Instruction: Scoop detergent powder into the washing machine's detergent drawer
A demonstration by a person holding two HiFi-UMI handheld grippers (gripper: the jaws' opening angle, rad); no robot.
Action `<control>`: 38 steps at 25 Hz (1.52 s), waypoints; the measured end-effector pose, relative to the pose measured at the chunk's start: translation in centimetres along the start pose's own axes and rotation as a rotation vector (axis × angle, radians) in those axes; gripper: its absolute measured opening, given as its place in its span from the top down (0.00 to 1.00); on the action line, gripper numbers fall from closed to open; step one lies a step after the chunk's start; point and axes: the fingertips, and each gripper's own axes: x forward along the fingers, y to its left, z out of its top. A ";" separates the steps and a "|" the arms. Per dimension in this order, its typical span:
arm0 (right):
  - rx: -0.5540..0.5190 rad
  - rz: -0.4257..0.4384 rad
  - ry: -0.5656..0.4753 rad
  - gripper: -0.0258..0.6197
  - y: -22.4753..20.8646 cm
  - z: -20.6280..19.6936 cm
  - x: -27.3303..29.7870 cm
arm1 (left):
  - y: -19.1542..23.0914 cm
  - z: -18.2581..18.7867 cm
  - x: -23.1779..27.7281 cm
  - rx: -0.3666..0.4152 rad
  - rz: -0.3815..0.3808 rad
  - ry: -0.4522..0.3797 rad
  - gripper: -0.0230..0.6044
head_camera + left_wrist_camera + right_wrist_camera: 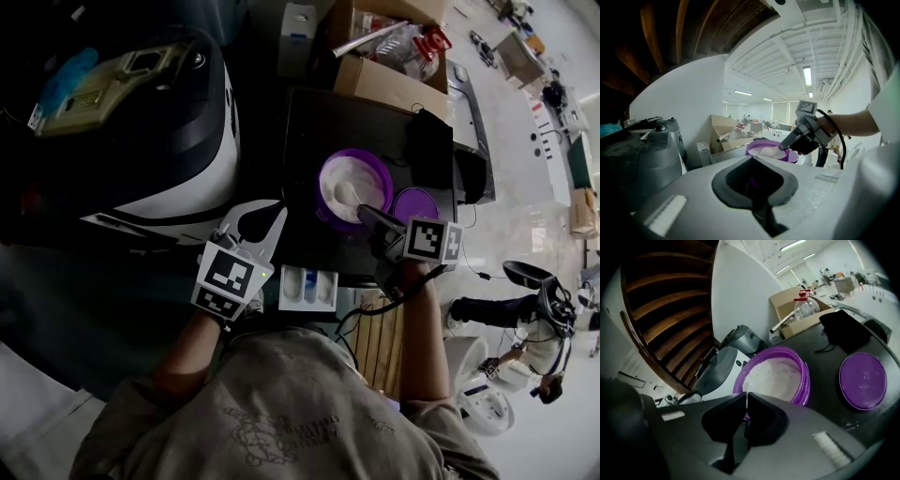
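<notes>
Your right gripper point(364, 214) is nearly closed: its own view shows the jaws pinched on the thin white handle of a small white plastic scoop point(348, 194). The scoop's bowl sits down in the white detergent powder point(359, 173). That powder fills a round purple plastic tub point(322, 184), which stands toward the near edge of the dark flat top point(309, 131). The tub's round purple lid point(415, 202) lies flat just beside it, closer to the right edge. Your left gripper point(255, 221) hovers off the near left corner of that top, with its jaws wide apart and nothing between them. The white plastic detergent drawer point(308, 289) juts out below the near edge, between your two grippers, and its compartments are open to you. No powder can be made out in them from here. The step in hand looks like loading the scoop in the tub, so the transfer to the drawer is not yet done. Next you would likely lift the scoop level out over the tub's near rim. You would then carry it the short way back toward you and tip it over one compartment. Keep the pinch firm, because the handle is thin and may twist and spill powder on the dark top.
</notes>
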 end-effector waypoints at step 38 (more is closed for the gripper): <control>0.514 0.648 -0.424 0.91 8.8 0.4 -11.2 | -3.0 7.4 -4.9 0.101 0.005 -0.132 0.96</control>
